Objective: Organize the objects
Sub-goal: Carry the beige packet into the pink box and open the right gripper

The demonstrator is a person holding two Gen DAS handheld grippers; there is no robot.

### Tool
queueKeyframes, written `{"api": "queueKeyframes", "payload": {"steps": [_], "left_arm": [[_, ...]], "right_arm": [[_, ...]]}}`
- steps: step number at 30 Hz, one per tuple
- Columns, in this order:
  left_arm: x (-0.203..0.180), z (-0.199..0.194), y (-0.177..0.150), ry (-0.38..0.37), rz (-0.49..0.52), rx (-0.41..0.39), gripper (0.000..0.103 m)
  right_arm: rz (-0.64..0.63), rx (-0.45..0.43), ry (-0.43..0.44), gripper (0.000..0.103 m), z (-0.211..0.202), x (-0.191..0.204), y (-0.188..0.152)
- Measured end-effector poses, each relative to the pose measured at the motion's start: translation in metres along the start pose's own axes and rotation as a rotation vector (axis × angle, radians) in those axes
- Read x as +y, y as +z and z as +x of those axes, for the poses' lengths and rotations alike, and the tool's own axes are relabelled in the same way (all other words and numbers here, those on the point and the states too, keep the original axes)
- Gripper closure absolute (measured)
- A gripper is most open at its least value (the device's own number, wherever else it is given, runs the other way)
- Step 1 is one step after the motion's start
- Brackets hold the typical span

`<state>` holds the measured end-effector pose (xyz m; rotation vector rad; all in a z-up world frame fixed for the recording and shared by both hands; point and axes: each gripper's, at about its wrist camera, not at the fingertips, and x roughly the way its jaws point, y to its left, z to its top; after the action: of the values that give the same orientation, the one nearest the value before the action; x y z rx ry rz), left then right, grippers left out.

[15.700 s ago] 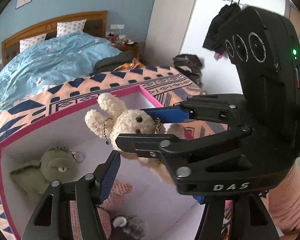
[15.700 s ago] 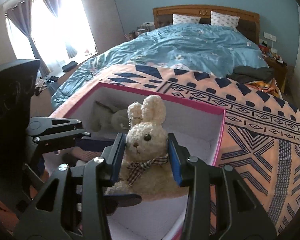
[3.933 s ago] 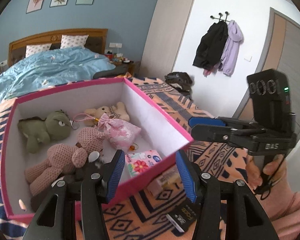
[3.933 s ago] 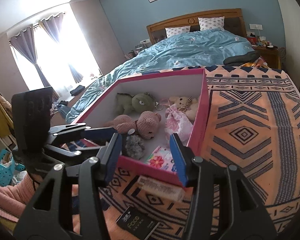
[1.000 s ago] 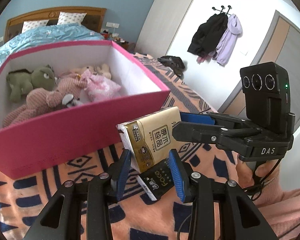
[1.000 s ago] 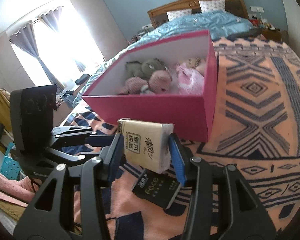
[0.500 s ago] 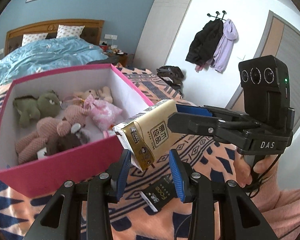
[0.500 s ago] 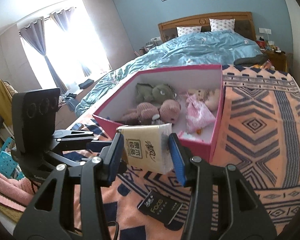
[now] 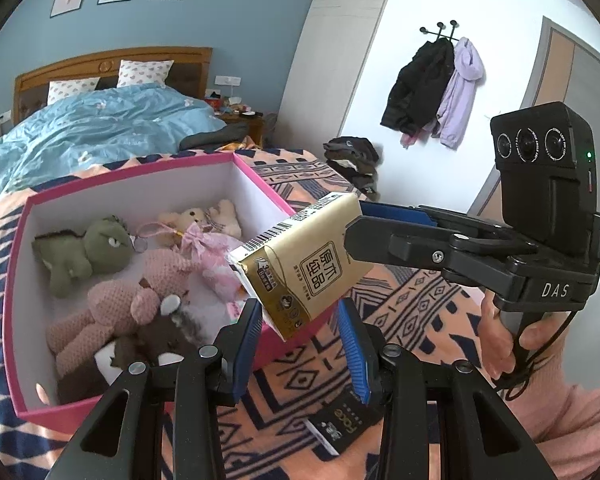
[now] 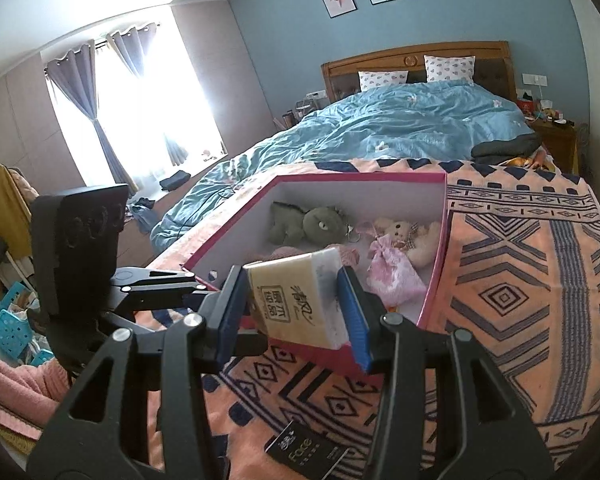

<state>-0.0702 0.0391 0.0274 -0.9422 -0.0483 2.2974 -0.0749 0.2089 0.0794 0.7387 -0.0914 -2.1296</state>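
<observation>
Gold tissue pack [image 10: 300, 300] clamped by right gripper [image 10: 296, 312], barcode end [image 9: 278, 232] seen only left-side.

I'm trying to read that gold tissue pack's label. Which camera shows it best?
The left wrist view: the tissue pack shows its printed face and barcode unobstructed. In the right wrist view the right gripper clamps it, hiding its sides.
</observation>
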Motion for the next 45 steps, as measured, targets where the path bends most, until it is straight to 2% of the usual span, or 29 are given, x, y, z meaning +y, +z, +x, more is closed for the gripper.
{"api": "queueKeyframes", "payload": {"steps": [9,19,27,33,43,45], "left_arm": [[0.016,0.016,0.015,0.014,-0.019,0.029,0.064],[0.028,0.042,0.011,0.018,-0.050,0.106,0.064],[0.031,0.052,0.012,0.018,-0.057,0.137,0.064],[0.037,0.064,0.013,0.023,-0.076,0.167,0.064],[0.040,0.059,0.008,0.032,-0.075,0.138,0.064],[0.038,0.054,0.006,0.030,-0.067,0.119,0.060]], "right_arm": [[0.032,0.021,-0.013,0.053,0.014,-0.016,0.006],[0.073,0.091,-0.033,0.053,0.035,-0.032,0.000],[0.121,0.143,-0.075,0.053,0.049,-0.045,-0.005],[0.126,0.145,-0.118,0.051,0.054,-0.045,-0.003],[0.109,0.110,-0.112,0.048,0.046,-0.042,-0.005],[0.111,0.106,-0.109,0.048,0.044,-0.042,-0.008]]}}
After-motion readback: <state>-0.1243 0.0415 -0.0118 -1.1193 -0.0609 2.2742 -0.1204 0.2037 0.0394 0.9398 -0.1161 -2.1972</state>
